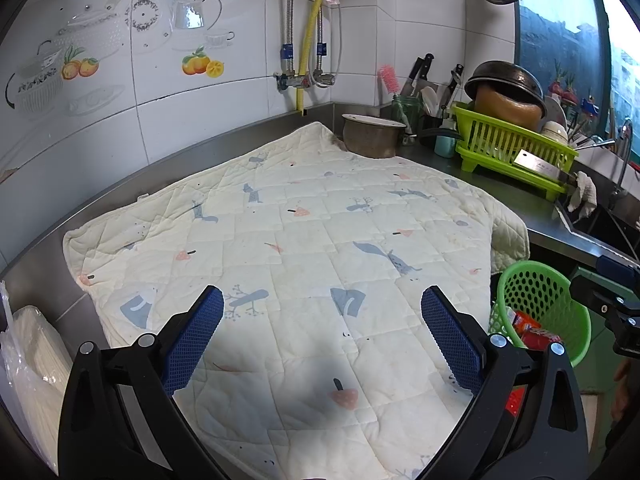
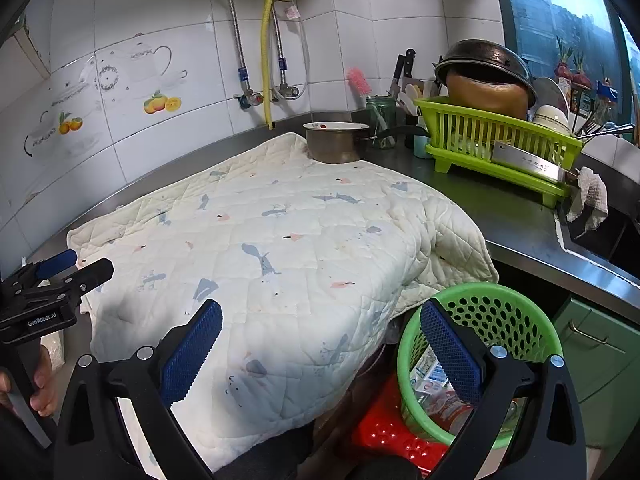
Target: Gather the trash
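A quilted cream cloth (image 1: 304, 240) printed with small grey animals covers most of the steel table (image 1: 496, 184), its right edge drooping over the front. The left gripper (image 1: 322, 336) hovers above the near part of the cloth, jaws spread wide with nothing between them. The right gripper (image 2: 320, 350) hangs farther right, over the table's front edge, its jaws equally wide and empty; its right finger overlaps the rim of a green perforated basket (image 2: 516, 320) that sits below table level on something red (a stool, perhaps). The trash (image 2: 430, 376), a handful of crumpled printed wrappers, lies inside that basket; from the left wrist view red packaging (image 1: 534, 330) shows in it too. At the back corner a metal pot (image 1: 370, 136) stands on the cloth's far edge. A lime dish rack (image 1: 516, 148) holding an upturned dark pan and a cleaver stands to its right, beside the sink.
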`<state>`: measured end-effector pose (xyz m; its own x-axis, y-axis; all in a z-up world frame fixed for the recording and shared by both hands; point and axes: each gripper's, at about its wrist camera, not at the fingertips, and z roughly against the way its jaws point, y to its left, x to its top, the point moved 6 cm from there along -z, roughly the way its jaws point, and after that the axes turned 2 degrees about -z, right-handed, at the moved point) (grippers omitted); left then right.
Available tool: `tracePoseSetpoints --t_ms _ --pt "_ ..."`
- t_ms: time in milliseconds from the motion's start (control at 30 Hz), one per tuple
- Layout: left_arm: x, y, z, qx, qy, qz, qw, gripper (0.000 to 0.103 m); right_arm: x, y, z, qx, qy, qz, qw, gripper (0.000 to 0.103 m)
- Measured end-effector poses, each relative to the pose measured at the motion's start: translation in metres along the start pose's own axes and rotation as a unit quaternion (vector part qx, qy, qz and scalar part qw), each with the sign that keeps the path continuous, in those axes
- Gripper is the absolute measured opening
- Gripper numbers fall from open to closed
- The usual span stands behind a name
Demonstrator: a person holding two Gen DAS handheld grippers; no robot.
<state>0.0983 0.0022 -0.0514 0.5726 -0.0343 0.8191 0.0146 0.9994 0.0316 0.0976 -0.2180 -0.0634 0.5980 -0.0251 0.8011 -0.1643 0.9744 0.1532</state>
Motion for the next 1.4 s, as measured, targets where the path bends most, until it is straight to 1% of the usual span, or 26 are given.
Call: tracePoseSetpoints --t_ms 1000,1167,1400 --pt "0.001 0.001 0.000 0.001 0.000 -0.001 1.0000 0.098 0.001 0.012 0.000 0.001 -0.001 0.009 1.000 0.096" --pt "0.001 0.000 0.002 0.007 -0.006 -0.004 0.9999 0.098 -0.001 0.015 -0.001 0.001 -0.001 0.012 1.000 0.096" --pt "0.002 0.002 0.002 0.007 -0.004 0.000 1.0000 0.098 -0.002 0.016 -0.001 0.002 -0.001 0.013 1.000 0.096"
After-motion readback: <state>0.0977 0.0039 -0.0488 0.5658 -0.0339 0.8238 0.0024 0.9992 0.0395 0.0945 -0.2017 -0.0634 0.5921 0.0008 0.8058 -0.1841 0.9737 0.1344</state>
